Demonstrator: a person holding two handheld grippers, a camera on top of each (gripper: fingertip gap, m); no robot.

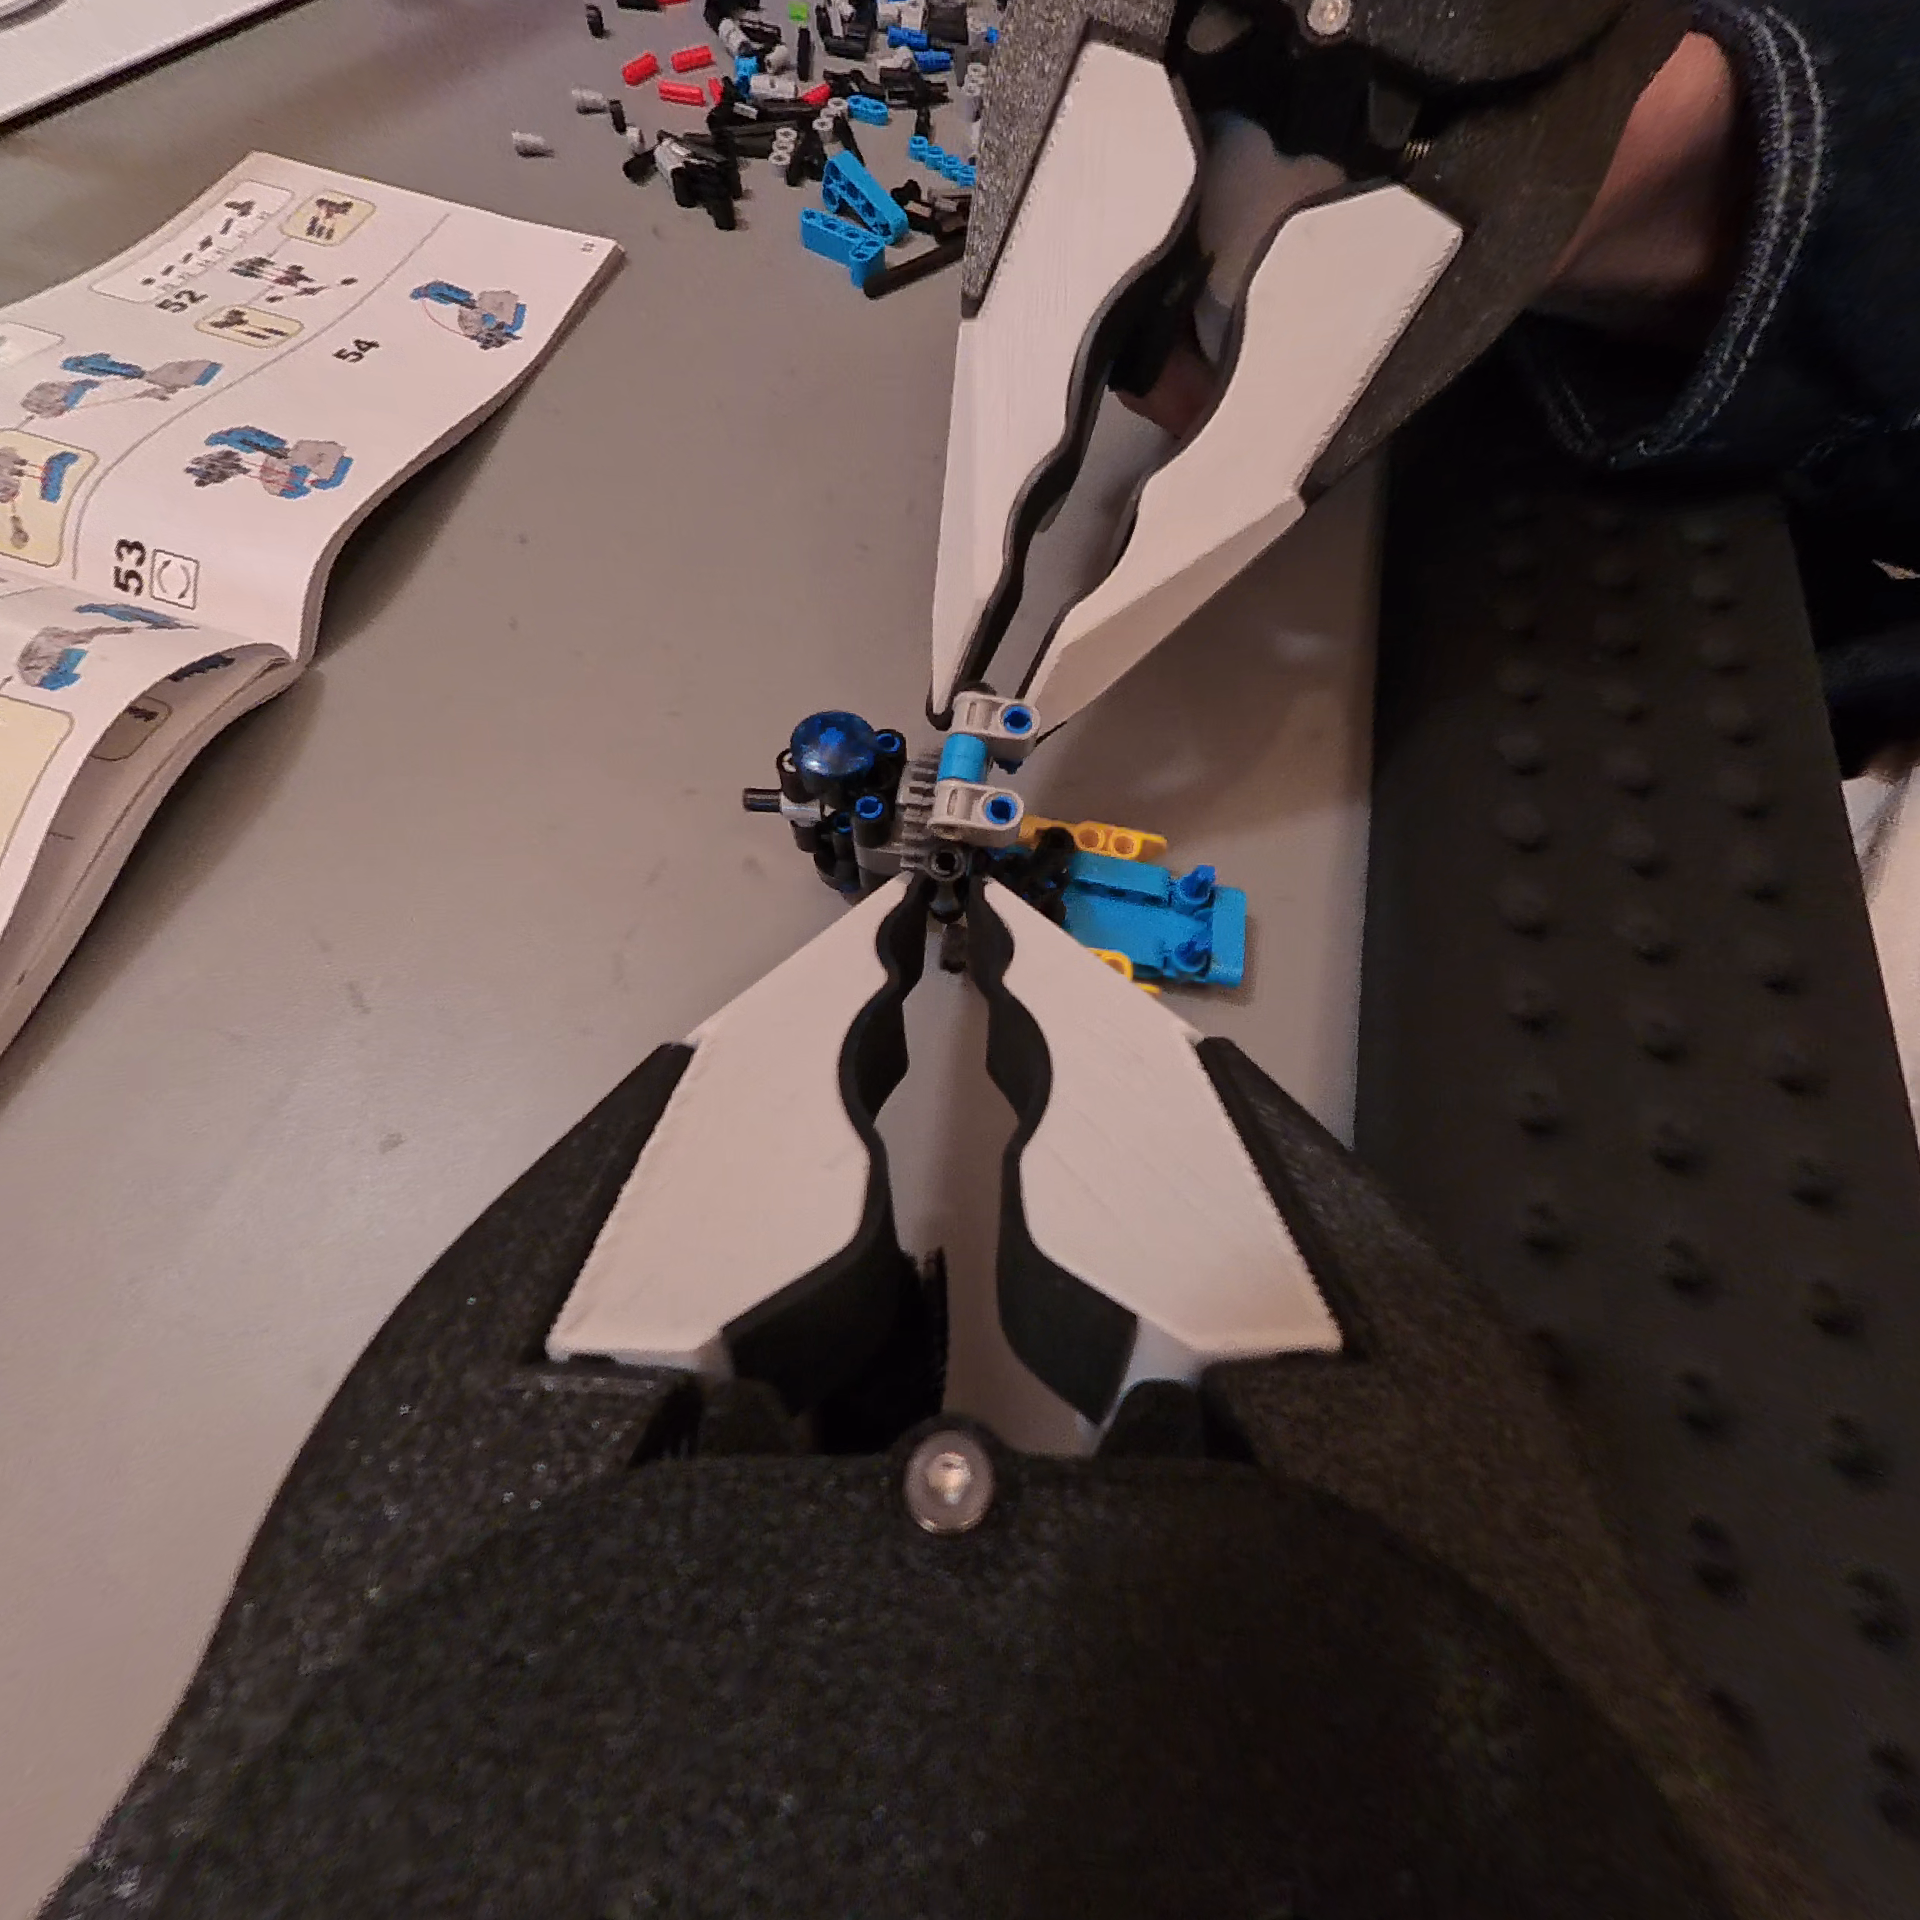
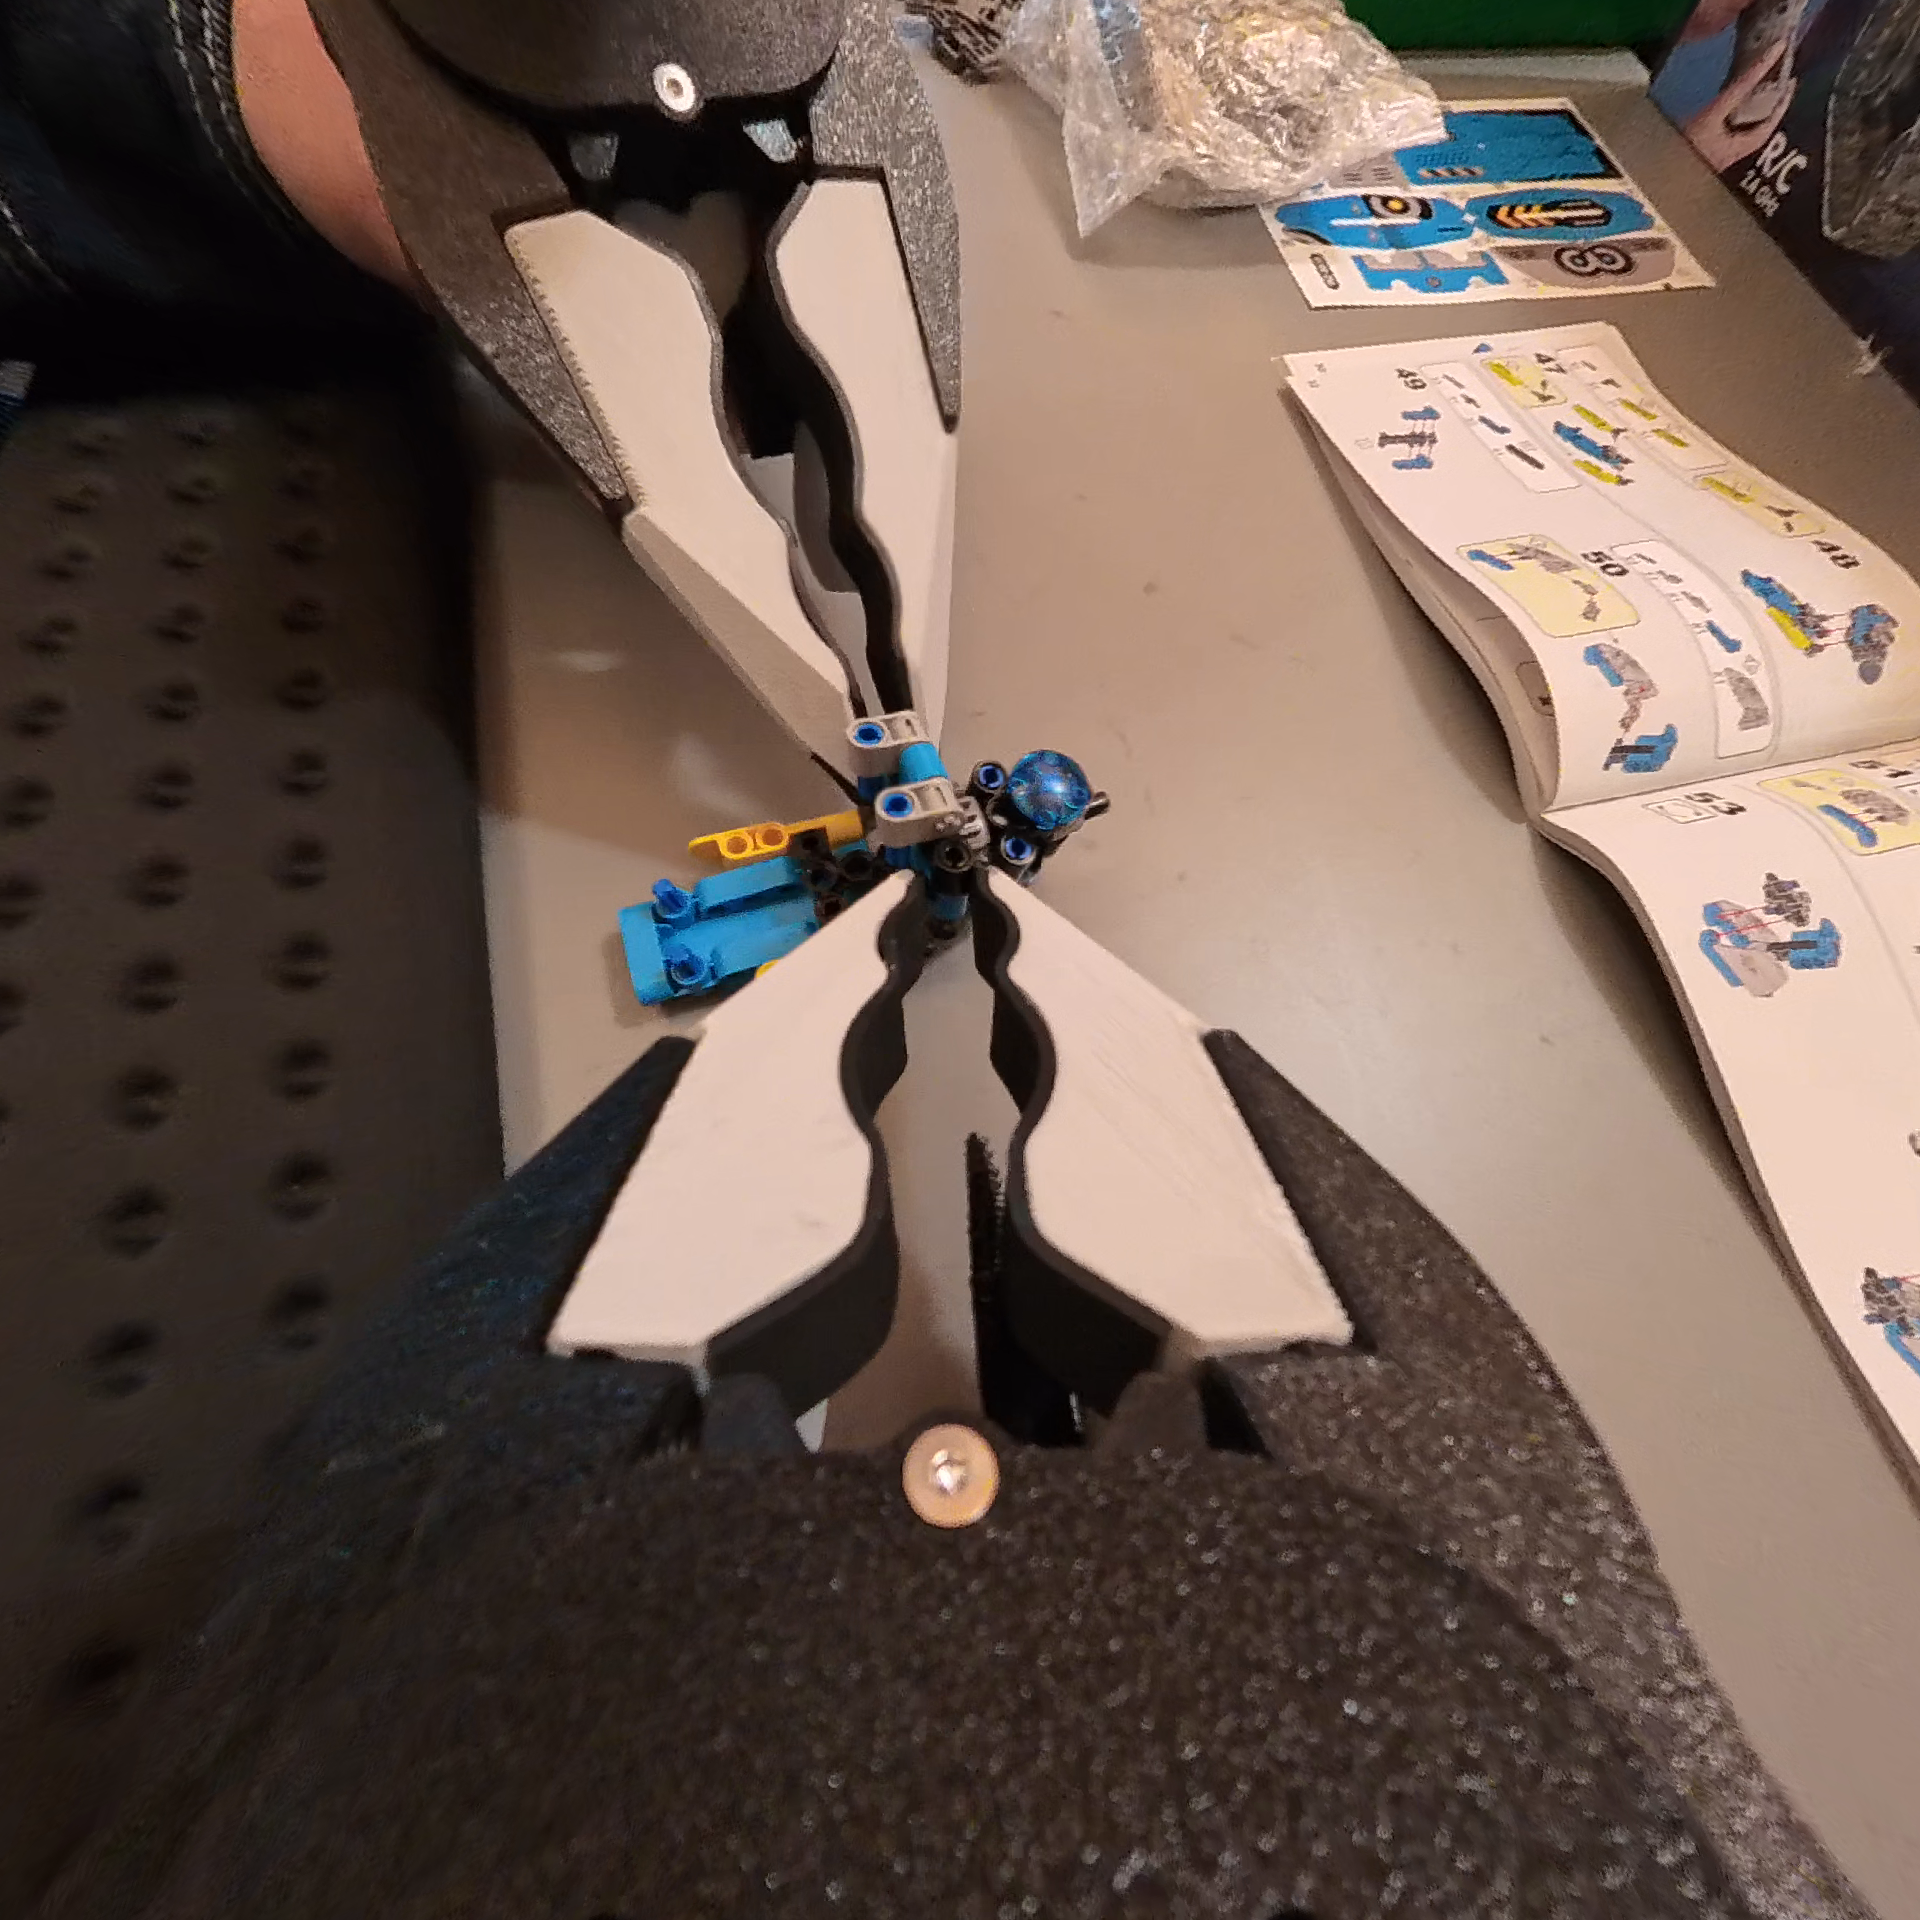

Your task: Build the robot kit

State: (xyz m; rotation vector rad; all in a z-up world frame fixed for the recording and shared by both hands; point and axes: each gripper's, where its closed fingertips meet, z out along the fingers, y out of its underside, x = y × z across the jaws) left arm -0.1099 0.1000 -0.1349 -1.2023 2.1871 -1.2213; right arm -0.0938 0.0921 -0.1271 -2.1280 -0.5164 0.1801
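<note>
A small brick assembly [image 1: 914,800] of black, grey and blue parts with a dark blue dome [image 1: 831,748] hangs between both grippers above the grey table [image 1: 520,935]. My left gripper [image 1: 940,894] is shut on its near black end. My right gripper [image 1: 987,707] comes in from the top and is shut on a grey connector [image 1: 997,717] at the far end. In the right wrist view my right gripper [image 2: 945,894] grips the assembly [image 2: 956,821] from below and the left gripper [image 2: 894,717] from above. A blue and yellow piece [image 1: 1143,914] lies just beside it; I cannot tell if they are joined.
An open instruction booklet [image 1: 260,416] [image 2: 1662,675] lies on the table. A pile of loose small parts [image 1: 810,114] is beyond it. A sticker sheet [image 2: 1475,208], a plastic bag [image 2: 1195,94] and a box [image 2: 1818,125] sit at the far edge. A black studded mat [image 1: 1610,935] borders the table. Only a small space, under 4 cm, lies between the two pairs of fingers.
</note>
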